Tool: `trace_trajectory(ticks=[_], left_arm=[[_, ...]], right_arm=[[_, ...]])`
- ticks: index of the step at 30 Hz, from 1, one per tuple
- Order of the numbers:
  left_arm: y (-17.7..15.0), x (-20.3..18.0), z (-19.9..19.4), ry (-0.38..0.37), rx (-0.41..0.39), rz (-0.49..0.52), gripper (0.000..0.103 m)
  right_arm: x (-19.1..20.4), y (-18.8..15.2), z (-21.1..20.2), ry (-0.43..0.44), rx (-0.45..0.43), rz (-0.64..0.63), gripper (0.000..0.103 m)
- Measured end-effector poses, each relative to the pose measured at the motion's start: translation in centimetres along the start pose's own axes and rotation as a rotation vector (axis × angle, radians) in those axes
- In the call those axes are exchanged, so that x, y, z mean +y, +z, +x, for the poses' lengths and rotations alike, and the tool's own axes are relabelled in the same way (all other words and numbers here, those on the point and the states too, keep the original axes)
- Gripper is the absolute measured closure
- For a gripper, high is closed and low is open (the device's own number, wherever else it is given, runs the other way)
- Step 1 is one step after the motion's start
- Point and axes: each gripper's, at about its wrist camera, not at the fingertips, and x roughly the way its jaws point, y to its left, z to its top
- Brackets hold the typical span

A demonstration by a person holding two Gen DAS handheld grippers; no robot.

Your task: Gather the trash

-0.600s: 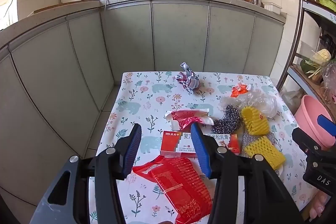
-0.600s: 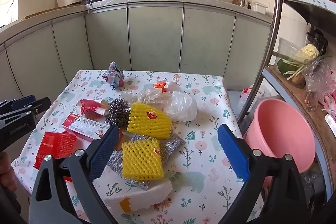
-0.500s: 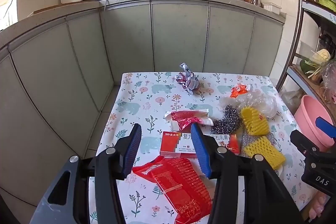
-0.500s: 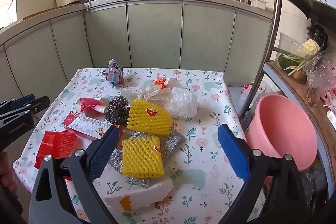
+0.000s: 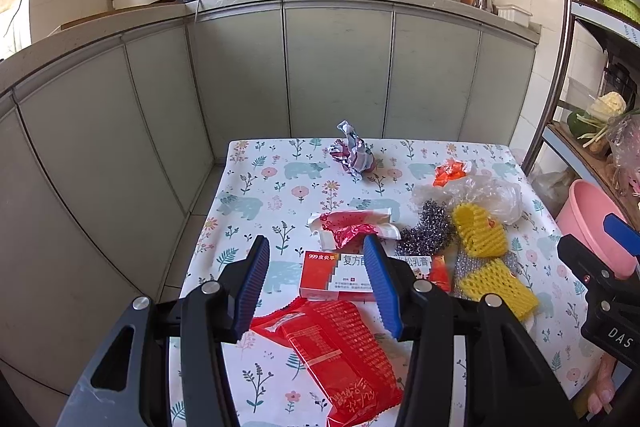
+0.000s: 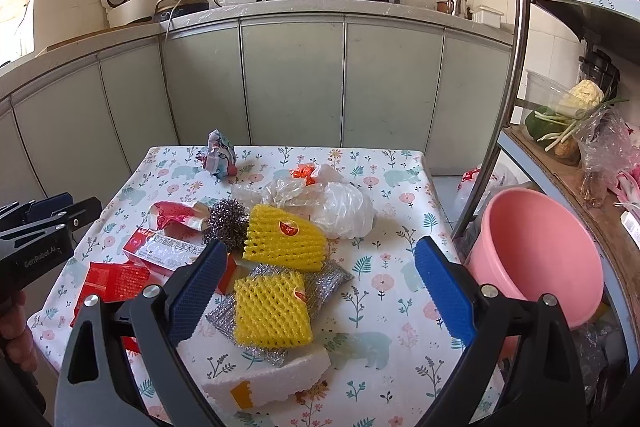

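Note:
Trash lies on a floral-cloth table (image 5: 256, 187): a red snack wrapper (image 5: 336, 351), a red-white medicine box (image 5: 336, 275), a crumpled red-white wrapper (image 5: 352, 227), a steel scourer (image 6: 226, 223), two yellow foam nets (image 6: 284, 239) (image 6: 272, 311), a clear plastic bag (image 6: 340, 203), a crumpled foil wrapper (image 5: 352, 153), a white foam piece (image 6: 272, 375). My left gripper (image 5: 316, 291) is open above the red wrapper and box. My right gripper (image 6: 320, 295) is open wide above the near foam net.
A pink basin (image 6: 536, 259) sits low to the right of the table, under a metal shelf rack (image 6: 516, 67) with vegetables. Grey cabinets (image 5: 336, 67) with woks on the counter stand behind the table. A silver mesh cloth (image 6: 324, 275) lies under the nets.
Both grippers have shifted slightly over the table; nothing on it has moved and both stay open.

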Motion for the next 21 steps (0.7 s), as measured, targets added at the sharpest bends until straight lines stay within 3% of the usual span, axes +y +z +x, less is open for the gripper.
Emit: trace_trajectory(ticks=[7,21], left_arm=[[0.1,0.1,-0.4,0.001,-0.009,-0.003,0.054],[0.2,0.4,-1.0,0.004,-0.019,-0.003,0.054]], right_arm=[[-0.4,0.3,-0.8,0.009,-0.049,0.03,0.008],[-0.2,0.6,-1.4,-0.021,-0.064,-0.001,0.008]])
